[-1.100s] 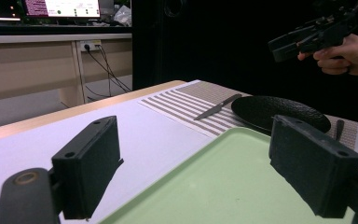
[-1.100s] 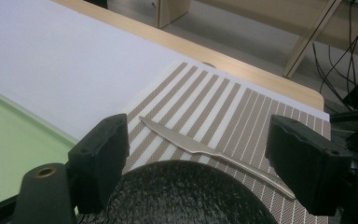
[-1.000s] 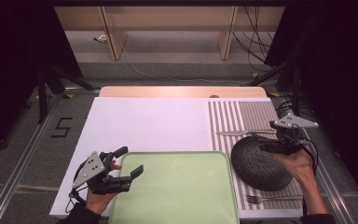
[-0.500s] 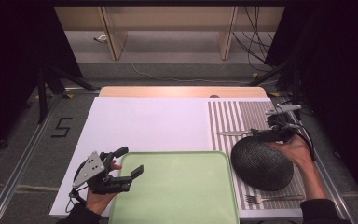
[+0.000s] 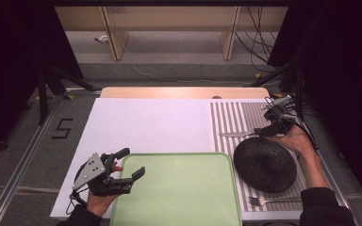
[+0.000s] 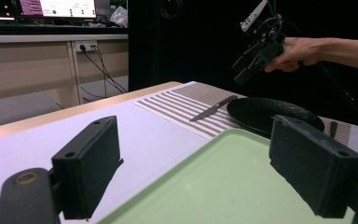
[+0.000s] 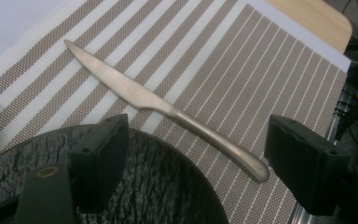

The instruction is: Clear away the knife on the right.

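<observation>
A black numeral 5 (image 5: 62,128) is marked on the grey floor left of the table.

Wide bare stretch of white table (image 5: 146,125) ahead of the left gripper (image 5: 128,170) — open passage there, jaws spread over the near left corner of the green tray (image 5: 184,188). On the striped mat (image 5: 235,117), far less room: black plate (image 5: 264,165) lying flat, knife (image 5: 238,134) just beyond its far rim, fork (image 5: 268,201) along the near edge. Right gripper (image 5: 263,132) raised above the plate's far rim, jaws wide, knife handle (image 7: 223,144) between them — striped mat beyond the knife bare.
</observation>
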`<state>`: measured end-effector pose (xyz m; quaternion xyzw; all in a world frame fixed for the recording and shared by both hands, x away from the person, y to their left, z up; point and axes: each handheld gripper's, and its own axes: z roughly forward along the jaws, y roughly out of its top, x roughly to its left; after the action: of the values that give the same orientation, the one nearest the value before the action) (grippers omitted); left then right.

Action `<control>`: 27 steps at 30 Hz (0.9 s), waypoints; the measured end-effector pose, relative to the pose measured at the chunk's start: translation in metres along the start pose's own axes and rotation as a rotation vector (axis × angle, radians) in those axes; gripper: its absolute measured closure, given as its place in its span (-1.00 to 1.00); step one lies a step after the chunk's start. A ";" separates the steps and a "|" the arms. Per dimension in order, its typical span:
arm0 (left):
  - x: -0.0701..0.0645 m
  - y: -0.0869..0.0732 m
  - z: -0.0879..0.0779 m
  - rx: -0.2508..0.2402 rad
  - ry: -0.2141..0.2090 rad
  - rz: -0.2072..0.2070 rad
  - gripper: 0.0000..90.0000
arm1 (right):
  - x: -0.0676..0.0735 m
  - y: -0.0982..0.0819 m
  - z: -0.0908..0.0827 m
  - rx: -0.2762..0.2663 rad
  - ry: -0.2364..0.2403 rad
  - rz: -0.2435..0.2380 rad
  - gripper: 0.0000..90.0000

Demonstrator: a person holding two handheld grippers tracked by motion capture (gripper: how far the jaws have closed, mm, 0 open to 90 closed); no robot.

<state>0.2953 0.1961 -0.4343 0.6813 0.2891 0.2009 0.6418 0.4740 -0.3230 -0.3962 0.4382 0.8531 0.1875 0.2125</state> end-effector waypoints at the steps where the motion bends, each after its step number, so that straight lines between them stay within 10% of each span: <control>1: 0.000 0.000 0.000 0.001 0.000 0.001 -0.64 | -0.001 0.001 0.002 0.010 0.004 -0.004 -0.49; 27: 0.000 0.000 0.000 -0.007 -0.007 -0.010 -0.64 | -0.022 0.022 0.051 0.239 0.000 -0.035 -0.43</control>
<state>0.2956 0.1960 -0.4344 0.6781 0.2895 0.1962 0.6464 0.5269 -0.3227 -0.4232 0.4455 0.8768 0.0808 0.1622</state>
